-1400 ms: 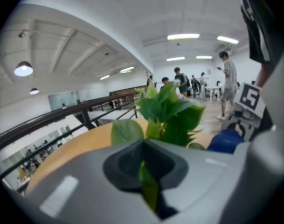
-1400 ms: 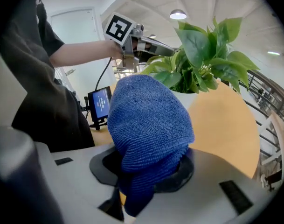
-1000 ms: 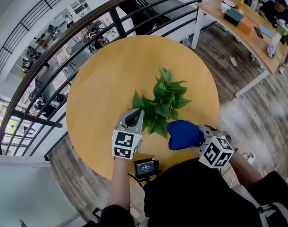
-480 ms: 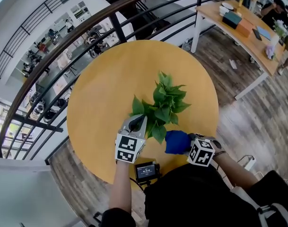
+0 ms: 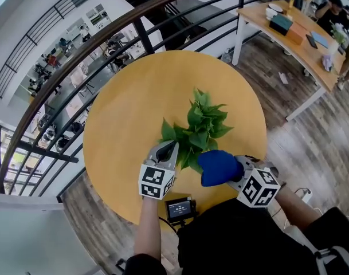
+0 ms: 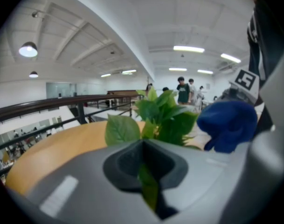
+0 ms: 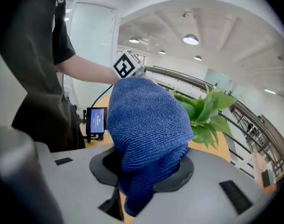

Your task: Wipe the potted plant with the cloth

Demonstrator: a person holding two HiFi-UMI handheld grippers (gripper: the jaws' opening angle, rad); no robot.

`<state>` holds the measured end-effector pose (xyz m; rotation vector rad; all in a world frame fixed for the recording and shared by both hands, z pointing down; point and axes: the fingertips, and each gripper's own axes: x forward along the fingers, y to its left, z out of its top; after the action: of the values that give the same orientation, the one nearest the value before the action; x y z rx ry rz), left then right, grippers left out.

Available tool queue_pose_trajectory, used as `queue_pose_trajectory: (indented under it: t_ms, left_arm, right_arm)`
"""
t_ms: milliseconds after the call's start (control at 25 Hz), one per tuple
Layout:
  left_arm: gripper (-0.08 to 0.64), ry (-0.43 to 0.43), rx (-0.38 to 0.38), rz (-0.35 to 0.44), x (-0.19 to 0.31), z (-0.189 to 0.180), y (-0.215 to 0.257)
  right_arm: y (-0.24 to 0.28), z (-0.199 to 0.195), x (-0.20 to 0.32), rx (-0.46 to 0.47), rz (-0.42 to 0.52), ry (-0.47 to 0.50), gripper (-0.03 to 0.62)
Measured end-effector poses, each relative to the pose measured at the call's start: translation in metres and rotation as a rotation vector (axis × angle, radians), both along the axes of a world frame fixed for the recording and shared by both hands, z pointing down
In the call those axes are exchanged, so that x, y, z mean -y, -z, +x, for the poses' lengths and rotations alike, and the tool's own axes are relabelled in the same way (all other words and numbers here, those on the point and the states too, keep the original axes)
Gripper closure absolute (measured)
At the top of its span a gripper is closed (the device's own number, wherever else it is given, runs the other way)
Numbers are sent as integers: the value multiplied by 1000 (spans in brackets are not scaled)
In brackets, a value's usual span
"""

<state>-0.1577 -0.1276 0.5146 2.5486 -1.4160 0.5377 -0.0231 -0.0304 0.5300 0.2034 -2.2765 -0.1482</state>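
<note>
A small green potted plant [image 5: 198, 129] stands near the front of the round yellow table [image 5: 134, 96]; its leaves hide the pot. My left gripper [image 5: 169, 148] is shut on one low leaf [image 6: 149, 190] at the plant's left front. My right gripper [image 5: 230, 169] is shut on a bunched blue cloth [image 5: 219, 167], which bulges out over its jaws and touches the plant's lower right leaves. In the right gripper view the cloth [image 7: 148, 125] fills the middle, with the plant [image 7: 204, 113] just behind it. In the left gripper view, the cloth [image 6: 228, 125] is to the right of the plant [image 6: 165, 118].
A small screen device [image 5: 179, 207] sits at the table's near edge, between my arms. A dark metal railing [image 5: 77, 56] curves round behind the table. A long wooden desk [image 5: 300, 33] with assorted things stands at the back right, people beside it.
The right gripper with the cloth drew in toward the left gripper, then swung back out against the plant's right side. The left gripper kept still, holding the leaf.
</note>
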Motion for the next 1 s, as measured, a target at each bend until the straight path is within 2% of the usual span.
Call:
queue_pose_trajectory:
  t_ms: [120,320,520,720,840,1000]
  left_arm:
    - [561,-2,7,-3,-1,2,-1]
    - [561,-24,27,-8,-2,7,-6]
    - [561,-42,66,-13,-2,8,-13]
    - [561,-21,57,-10,2,4,-14]
    - [561,-24,59,-12,2,5,-14]
    - [561,-31,62,-11,0,6,-13]
  right_arm:
    - [-12,-28,2,-36,-30,22,451]
    - [-62,-48,-6,-196,-116,43,451]
    - [-101,-32,-37,-309,-196,113,451]
    - [-131,2,-45,-376,-253,75,451]
    - [-125,33,-34,-356,-248,-13,451]
    - [-54,55,-2,-155,-154,-126,451]
